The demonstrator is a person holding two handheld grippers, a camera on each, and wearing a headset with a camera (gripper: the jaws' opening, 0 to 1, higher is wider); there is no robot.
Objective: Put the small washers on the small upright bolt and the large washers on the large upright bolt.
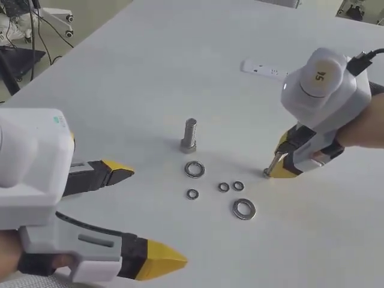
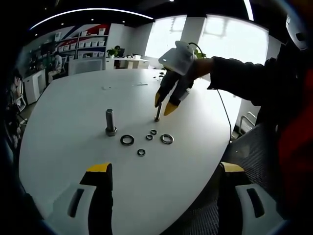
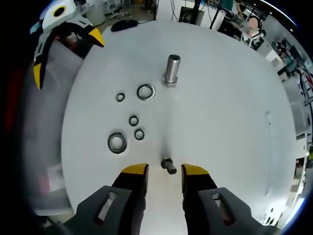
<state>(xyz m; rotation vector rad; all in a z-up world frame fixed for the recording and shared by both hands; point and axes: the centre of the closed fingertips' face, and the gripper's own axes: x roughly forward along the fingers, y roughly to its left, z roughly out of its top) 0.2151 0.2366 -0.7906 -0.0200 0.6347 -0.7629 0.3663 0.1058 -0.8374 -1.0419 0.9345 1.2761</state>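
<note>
1. Closest to me is my left hand-held gripper (image 1: 150, 216), low over the near edge of the surface (image 1: 150, 72). Its jaws gape wide and hold nothing.
2. My right hand-held gripper (image 1: 281, 171) points down at the surface beyond the washers, its yellow tips a narrow gap apart and clamped on nothing.
3. The small bolt (image 3: 168, 165) stands on its head right at that gap. In the right gripper view it sits between the two tips, just ahead of them, with white surface showing on either side of its shank.
4. The large bolt (image 1: 189, 135) stands upright on its head with its thread bare, well apart from both hand-held grippers.
5. The large washers (image 1: 194, 169) (image 1: 244, 209) lie flat. One is just beside the large bolt's head on my side, and the other is nearer me, towards the right hand-held gripper.
6. The small washers (image 1: 192, 194) (image 1: 224, 187) (image 1: 238, 186) lie flat too. Two sit close together between the large washers, near the small bolt. The third lies apart, just on my side of the large washer by the large bolt.
7. All five washers rest on the surface, each apart from the others.
</note>
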